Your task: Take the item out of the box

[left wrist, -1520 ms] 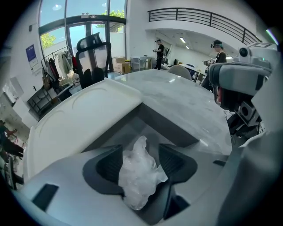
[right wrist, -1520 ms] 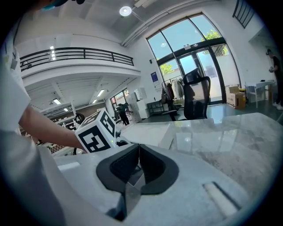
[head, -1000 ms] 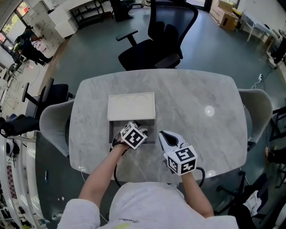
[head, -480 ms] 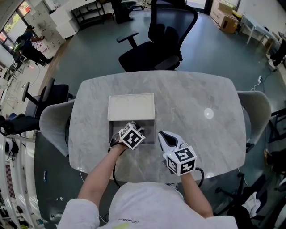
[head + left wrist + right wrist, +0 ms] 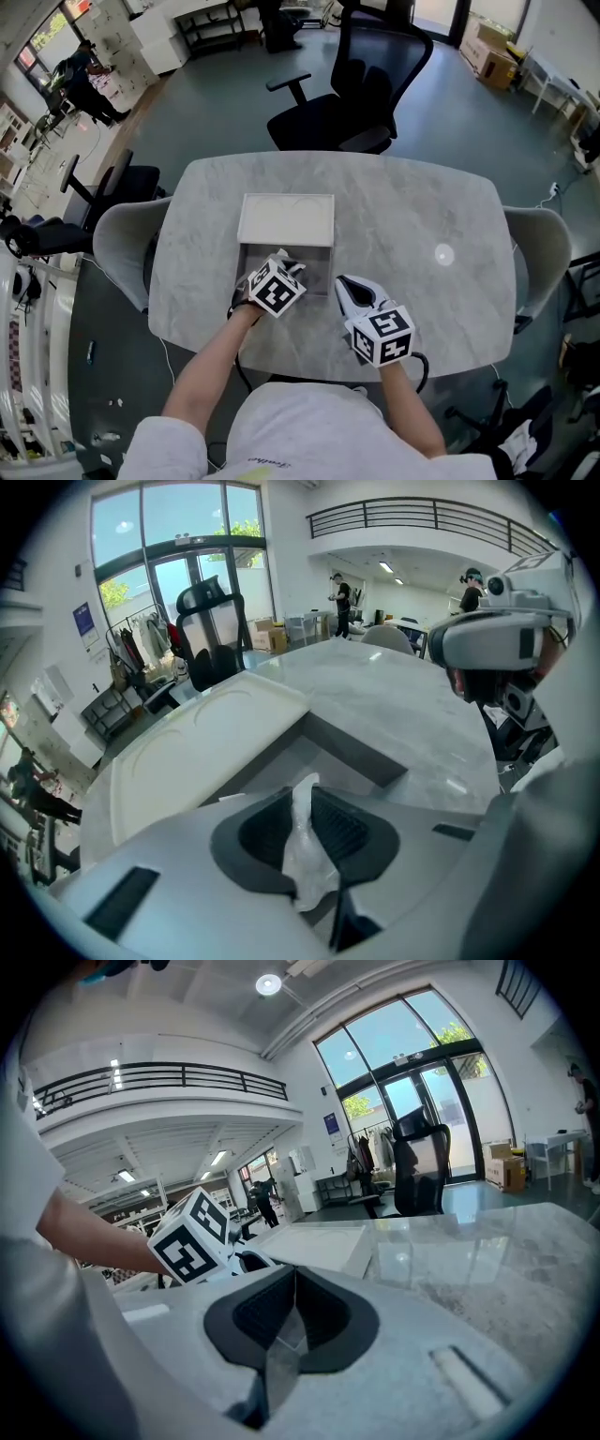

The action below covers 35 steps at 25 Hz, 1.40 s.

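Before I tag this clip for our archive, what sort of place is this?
Likely an open-plan office: black swivel office chair, grey marble-look table, tall glass entrance doors.

- Box [image 5: 317, 269] on the table [image 5: 422, 211], near its front edge
- Lid [image 5: 286, 218] just behind the box
- Office chair [image 5: 361, 94] behind the table

Bare worktop [image 5: 422, 216] spreads across the frame's right half; the open box [image 5: 317, 272] blocks centre-left, an office chair [image 5: 347, 103] top centre.
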Motion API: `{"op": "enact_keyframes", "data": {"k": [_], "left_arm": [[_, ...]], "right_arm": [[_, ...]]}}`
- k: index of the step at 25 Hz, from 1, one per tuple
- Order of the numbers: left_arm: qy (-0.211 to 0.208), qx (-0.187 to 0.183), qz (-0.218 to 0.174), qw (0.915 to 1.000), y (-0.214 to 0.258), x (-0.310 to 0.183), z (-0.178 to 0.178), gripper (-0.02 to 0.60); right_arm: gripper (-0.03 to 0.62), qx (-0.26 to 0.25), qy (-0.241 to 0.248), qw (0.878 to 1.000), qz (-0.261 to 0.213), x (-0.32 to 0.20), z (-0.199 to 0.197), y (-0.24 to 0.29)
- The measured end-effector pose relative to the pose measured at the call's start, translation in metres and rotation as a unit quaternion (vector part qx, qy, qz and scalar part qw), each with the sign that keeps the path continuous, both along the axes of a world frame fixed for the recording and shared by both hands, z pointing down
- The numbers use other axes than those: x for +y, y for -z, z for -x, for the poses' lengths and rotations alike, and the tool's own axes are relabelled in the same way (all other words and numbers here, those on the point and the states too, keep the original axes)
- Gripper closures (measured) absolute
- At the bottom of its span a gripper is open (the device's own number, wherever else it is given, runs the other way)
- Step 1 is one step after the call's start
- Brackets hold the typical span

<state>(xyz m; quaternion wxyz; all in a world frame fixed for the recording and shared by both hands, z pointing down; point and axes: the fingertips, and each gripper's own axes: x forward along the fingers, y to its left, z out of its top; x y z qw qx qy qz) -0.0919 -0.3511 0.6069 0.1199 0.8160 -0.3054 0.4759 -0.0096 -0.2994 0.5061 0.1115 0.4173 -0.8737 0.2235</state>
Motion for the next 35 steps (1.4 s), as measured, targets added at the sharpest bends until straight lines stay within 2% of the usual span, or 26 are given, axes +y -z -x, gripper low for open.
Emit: {"op": "enact_keyframes", "data": {"k": [6, 10, 16, 21, 26, 35], "left_arm": [[0.054, 0.025, -0.047, 0.9971, 0.026, 0.008, 0.008, 0.522], [0.102, 0.059, -0.082, 0.9896, 0.052, 0.016, 0.015, 0.522], [0.179, 0.124, -0.119, 0.9687, 0.090, 0.034, 0.032, 0.522], [0.219, 0.169, -0.152, 0.9488, 0.123, 0.059, 0.032, 0.522], [0.251, 0.202, -0.179, 0.9294, 0.146, 0.088, 0.031, 0.522], [0.290, 0.245, -0.204, 0.9023, 0.168, 0.125, 0.026, 0.522]], "right_arm": [[0.589, 0.003, 0.022, 1.000, -0.006, 0.014, 0.001, 0.007], [0.589, 0.007, 0.031, 0.999, -0.021, 0.023, 0.000, 0.017], [0.589, 0.010, 0.046, 0.998, -0.042, 0.034, 0.002, 0.034], [0.589, 0.011, 0.058, 0.996, -0.060, 0.046, 0.000, 0.052], [0.590, 0.012, 0.066, 0.995, -0.075, 0.061, -0.003, 0.063], [0.591, 0.012, 0.068, 0.993, -0.091, 0.077, -0.013, 0.076]]}}
